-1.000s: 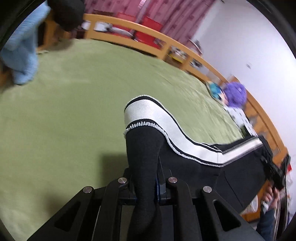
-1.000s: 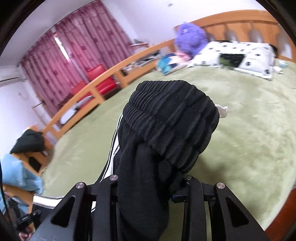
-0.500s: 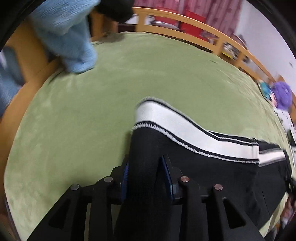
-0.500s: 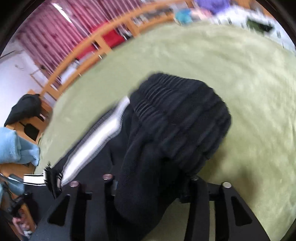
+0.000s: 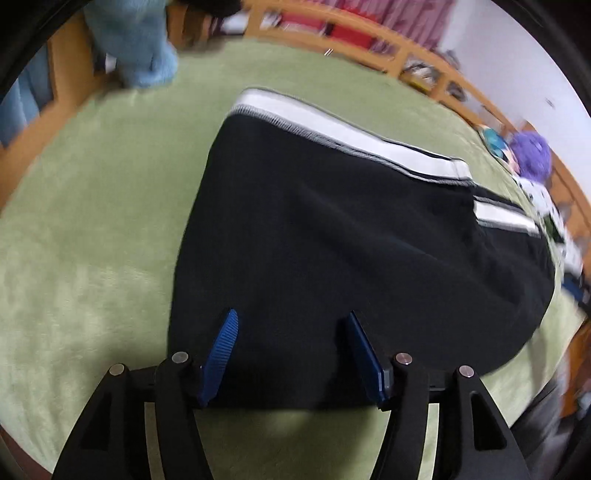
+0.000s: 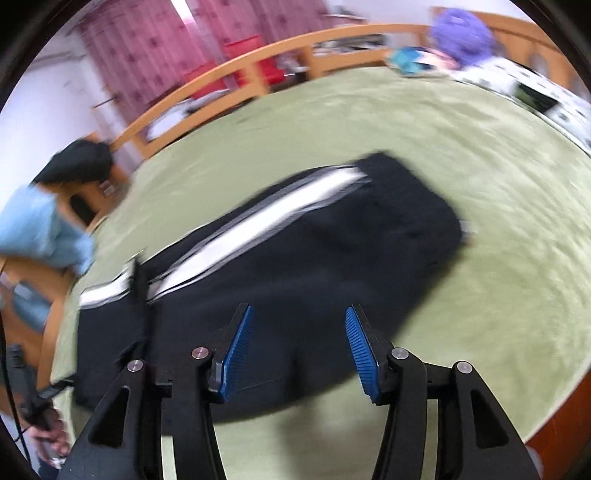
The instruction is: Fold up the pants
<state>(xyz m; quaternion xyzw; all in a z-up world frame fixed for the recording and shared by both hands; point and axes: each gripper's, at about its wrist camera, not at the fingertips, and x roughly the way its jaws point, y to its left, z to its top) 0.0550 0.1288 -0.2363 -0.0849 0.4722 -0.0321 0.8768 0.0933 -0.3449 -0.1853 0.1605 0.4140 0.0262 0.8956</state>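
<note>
On the green blanket covering the bed, the black pants are lying flat, folded over so that 2 stretches of white side stripe are running along the far edge. Seen from the right wrist camera, the same pants are spreading across the blanket with the stripe slanting from lower left toward upper right, though motion blur is softening the edges.

Both grippers are hanging just above the near edge of the cloth. The left gripper is showing its 2 blue pads spread wide apart, gripping nothing. The right gripper is likewise standing with its 2 ribbed pads well apart and nothing between them.

Around the bed, a wooden rail is curving along the far side, with pink curtains behind it. A light blue garment is draping over the wooden frame near the corner, and a dark garment is sitting beside it. A purple plush toy is resting by a spotted pillow at the head end.
</note>
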